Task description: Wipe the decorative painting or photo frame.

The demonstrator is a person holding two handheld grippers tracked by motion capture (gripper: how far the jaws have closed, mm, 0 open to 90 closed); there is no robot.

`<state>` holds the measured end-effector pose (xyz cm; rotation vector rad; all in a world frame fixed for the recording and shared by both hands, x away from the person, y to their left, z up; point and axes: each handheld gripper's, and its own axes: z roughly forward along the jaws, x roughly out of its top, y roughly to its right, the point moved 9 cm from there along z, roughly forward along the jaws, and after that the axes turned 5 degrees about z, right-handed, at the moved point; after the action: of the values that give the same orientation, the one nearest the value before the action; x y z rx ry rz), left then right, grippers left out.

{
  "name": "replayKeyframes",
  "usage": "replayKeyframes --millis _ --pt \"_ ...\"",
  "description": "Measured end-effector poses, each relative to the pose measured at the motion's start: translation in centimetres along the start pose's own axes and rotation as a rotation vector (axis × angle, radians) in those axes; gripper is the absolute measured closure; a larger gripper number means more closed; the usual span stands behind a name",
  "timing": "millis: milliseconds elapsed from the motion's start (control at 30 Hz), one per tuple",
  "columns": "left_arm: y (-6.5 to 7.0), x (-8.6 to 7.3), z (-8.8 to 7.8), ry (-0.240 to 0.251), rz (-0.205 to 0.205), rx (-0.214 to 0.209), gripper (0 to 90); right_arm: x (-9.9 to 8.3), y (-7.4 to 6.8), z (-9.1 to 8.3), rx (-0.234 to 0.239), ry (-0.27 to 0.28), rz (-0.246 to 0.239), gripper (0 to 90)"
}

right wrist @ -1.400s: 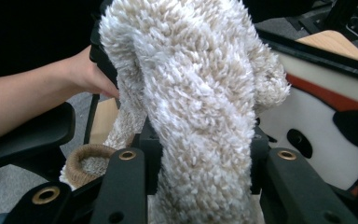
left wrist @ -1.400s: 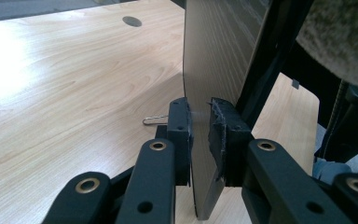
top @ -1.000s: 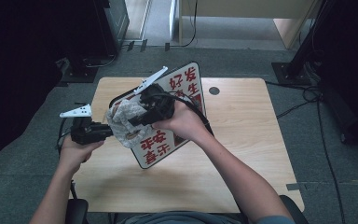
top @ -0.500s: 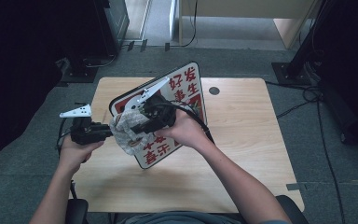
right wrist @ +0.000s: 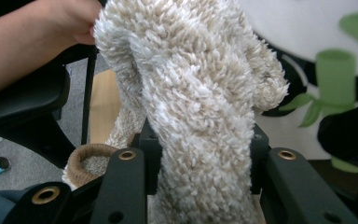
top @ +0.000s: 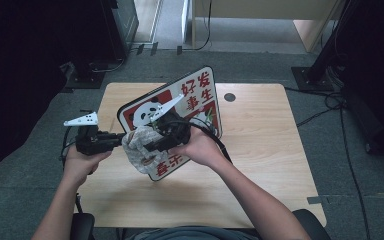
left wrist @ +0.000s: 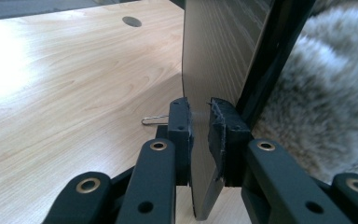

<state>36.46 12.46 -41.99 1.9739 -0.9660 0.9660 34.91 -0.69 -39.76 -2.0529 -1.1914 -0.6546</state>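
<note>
A panda sign board [top: 200,92] with red characters stands tilted on its lower edge on the wooden table [top: 265,150]. My left gripper [top: 121,138] is shut on the board's left edge; in the left gripper view the pads [left wrist: 199,121] clamp the thin panel [left wrist: 214,56], whose back is wood-grained. My right gripper [top: 150,146] is shut on a fluffy beige cloth [top: 137,150] and holds it against the board's printed face near the lower left. In the right gripper view the cloth [right wrist: 191,84] bulges up between the jaws [right wrist: 198,140], with the green bamboo print [right wrist: 335,70] behind.
A round cable hole [top: 229,97] sits at the table's far right. A small metal pin [left wrist: 154,120] lies on the table behind the board. Cables [top: 330,100] and black stand bases [top: 315,75] lie on the floor to the right. A chair edge [top: 310,222] is at the bottom.
My right gripper has slid the cloth down the board's face toward the person. The left gripper and the board have stayed in place.
</note>
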Motion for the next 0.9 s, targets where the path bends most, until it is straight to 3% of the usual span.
replayKeyframes --millis 900 --pt "0.1 -0.1 -0.1 0.001 0.010 -0.004 78.0 -5.4 0.7 2.9 0.021 -0.039 0.013 63.5"
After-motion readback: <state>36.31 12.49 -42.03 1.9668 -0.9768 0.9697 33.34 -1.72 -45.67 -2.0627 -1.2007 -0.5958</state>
